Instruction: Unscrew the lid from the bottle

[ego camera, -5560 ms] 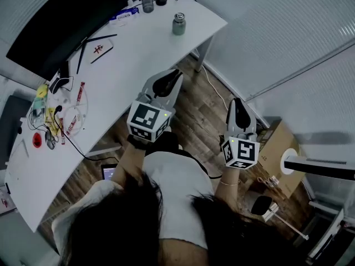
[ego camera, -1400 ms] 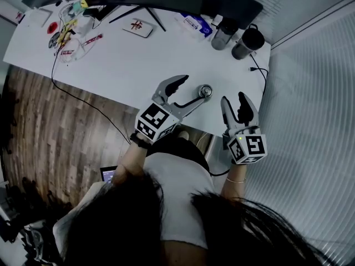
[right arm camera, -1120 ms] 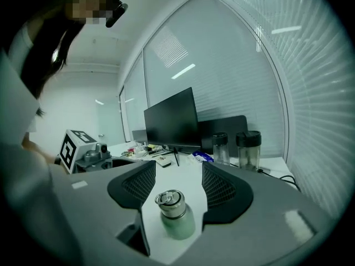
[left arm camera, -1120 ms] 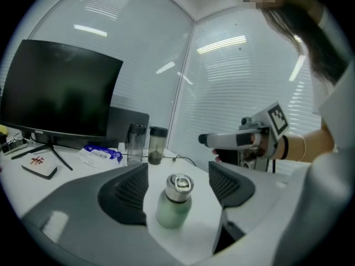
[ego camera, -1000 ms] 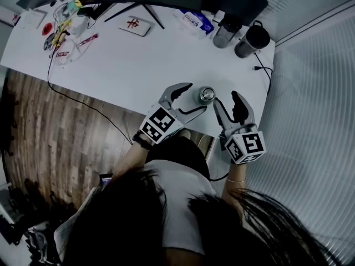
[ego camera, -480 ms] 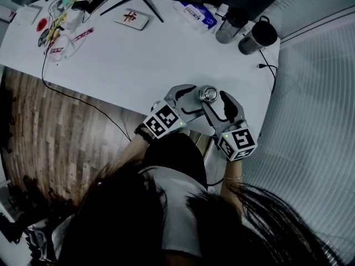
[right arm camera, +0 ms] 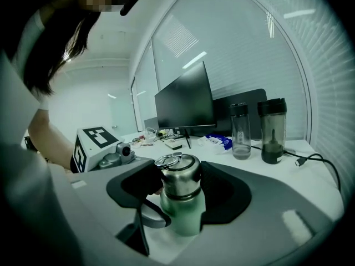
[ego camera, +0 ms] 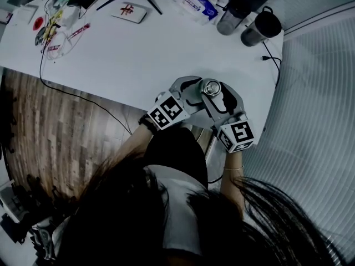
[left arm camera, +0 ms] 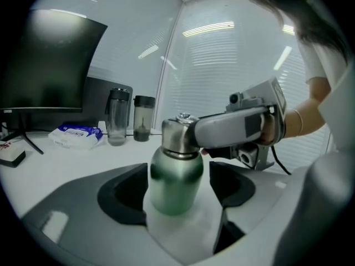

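Near the table's (ego camera: 138, 54) front edge, the green bottle (left arm camera: 176, 176) stands, its body hidden overhead by grippers. The left gripper (ego camera: 198, 90) flanks it, released; the right gripper (ego camera: 221, 93), jaws just opening, brackets the lid (right arm camera: 178, 176). Contents of the two tumblers (left arm camera: 117, 124) behind the bottle are unclear.

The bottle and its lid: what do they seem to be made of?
Bottle: probably metal with a matte green coating, since its highlights are soft and dull. Lid: probably bare stainless steel, judging by its silver colour and bright reflections. The look alone cannot exclude coated plastic.
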